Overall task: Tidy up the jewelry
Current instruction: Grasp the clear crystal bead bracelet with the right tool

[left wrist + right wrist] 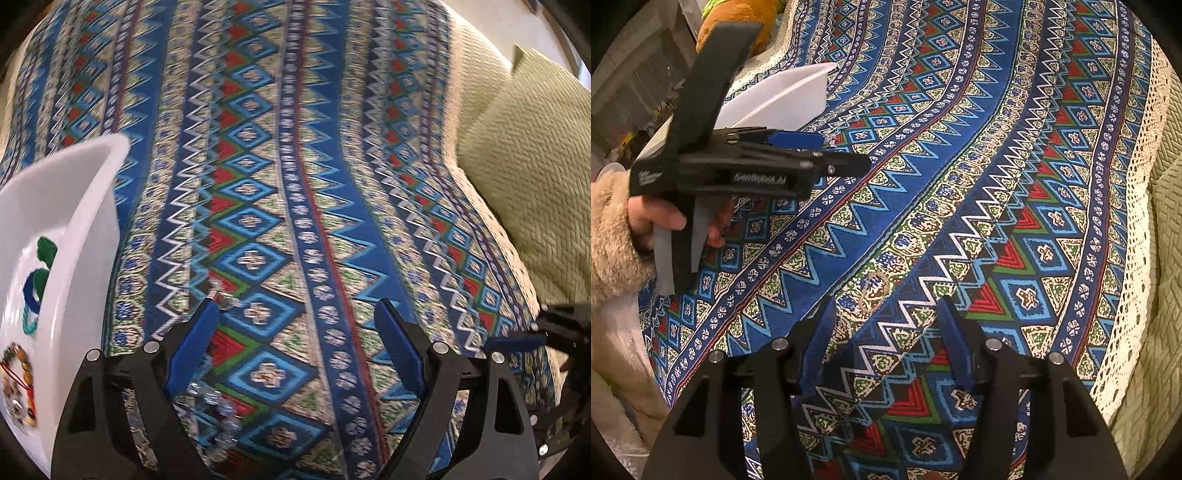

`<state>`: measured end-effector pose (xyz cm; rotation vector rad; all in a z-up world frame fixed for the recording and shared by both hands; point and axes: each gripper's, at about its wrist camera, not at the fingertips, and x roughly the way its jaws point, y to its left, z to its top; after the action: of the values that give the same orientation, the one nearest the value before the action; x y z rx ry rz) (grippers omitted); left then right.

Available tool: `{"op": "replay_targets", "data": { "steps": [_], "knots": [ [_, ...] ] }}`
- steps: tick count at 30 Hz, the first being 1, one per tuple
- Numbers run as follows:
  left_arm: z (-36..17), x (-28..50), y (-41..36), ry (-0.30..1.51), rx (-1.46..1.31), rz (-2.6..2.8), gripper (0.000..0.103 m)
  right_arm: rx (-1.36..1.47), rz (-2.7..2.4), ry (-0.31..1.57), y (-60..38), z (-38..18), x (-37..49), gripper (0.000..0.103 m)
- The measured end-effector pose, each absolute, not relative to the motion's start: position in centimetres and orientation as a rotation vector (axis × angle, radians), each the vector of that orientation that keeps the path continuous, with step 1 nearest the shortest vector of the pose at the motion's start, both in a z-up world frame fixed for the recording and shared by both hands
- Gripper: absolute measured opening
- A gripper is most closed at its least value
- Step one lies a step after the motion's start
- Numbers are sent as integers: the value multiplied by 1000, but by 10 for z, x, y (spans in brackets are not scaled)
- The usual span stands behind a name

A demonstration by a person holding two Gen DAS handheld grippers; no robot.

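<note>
A: How many grippers (295, 321)? 
B: Two, each with two blue pads (397, 343); the second (886, 325) shows in the right wrist view.

A: Trays? 
B: One white tray (62, 206), far left. Inside it, about four bead pieces: a green (47, 248), a blue (33, 291), a teal (30, 325), a brown (20, 369), though blur may hide more.

A: On the cloth (332, 166)? 
B: One clear bead string (218, 402) near the left pad, and one thin ring (873, 291) ahead of the right gripper.

A: Cushions? 
B: One green cushion (532, 177), far right.
</note>
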<state>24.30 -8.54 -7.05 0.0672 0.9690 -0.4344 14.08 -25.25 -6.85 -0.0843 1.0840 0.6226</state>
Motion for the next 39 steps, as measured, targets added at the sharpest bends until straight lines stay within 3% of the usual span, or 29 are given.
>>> {"op": "replay_targets", "data": {
  "steps": [8, 12, 15, 19, 32, 33, 35, 36, 38, 39],
  "knots": [
    [-76, 253, -80, 991, 50, -417, 85, -63, 631, 1083, -256, -69, 140, 58],
    [-77, 257, -80, 988, 58, -405, 77, -71, 634, 1086, -254, -70, 138, 47],
    [-77, 267, -84, 988, 68, -396, 73, -70, 627, 1086, -254, -71, 138, 45],
    [-79, 263, -83, 976, 87, -373, 64, -118, 594, 1079, -252, -73, 138, 29],
    [-78, 255, -77, 979, 80, -367, 64, -193, 645, 1044, -227, -75, 137, 28],
    [-78, 255, -77, 980, 79, -367, 64, -201, 643, 1042, -228, -75, 137, 25],
    [-78, 257, -78, 980, 77, -366, 64, -209, 606, 1042, -228, -75, 140, 8],
    [-78, 257, -78, 979, 78, -365, 63, -200, 606, 1047, -229, -76, 141, 6],
    [-77, 257, -77, 974, 80, -344, 50, -192, 602, 1045, -229, -76, 142, 5],
    [-77, 257, -76, 972, 75, -337, 35, -188, 597, 1042, -229, -75, 142, 5]
  ]
}}
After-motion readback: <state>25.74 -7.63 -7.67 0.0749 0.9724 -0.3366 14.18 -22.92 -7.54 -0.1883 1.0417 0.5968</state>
